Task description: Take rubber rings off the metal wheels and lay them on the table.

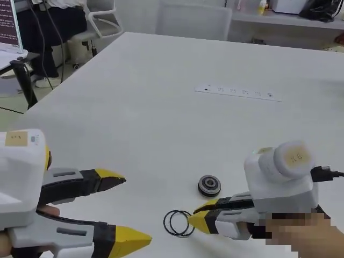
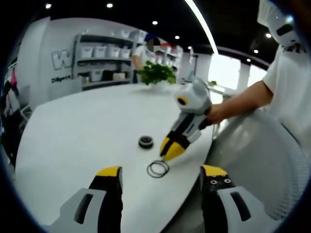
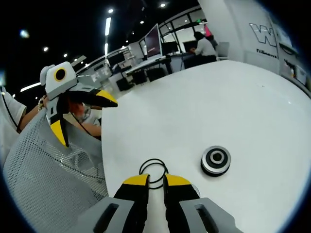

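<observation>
Two thin rubber rings (image 1: 178, 222) lie flat by worktop's (image 1: 161, 107) near edge, metal wheel (image 1: 209, 185) just beyond. Prob. light, floppy, stretchy: pinch one strand. R gripper (image 1: 196, 216) narrow at rings, grip unclear; L gripper (image 1: 137, 208) wide, empty.

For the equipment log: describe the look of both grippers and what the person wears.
Both grippers match: the left gripper and right gripper have white boxy housings, grey-and-black jaws and yellow tips. A tan label sits on the left housing; a black cable leaves the right one's back. The person wears a white short-sleeved shirt.
</observation>
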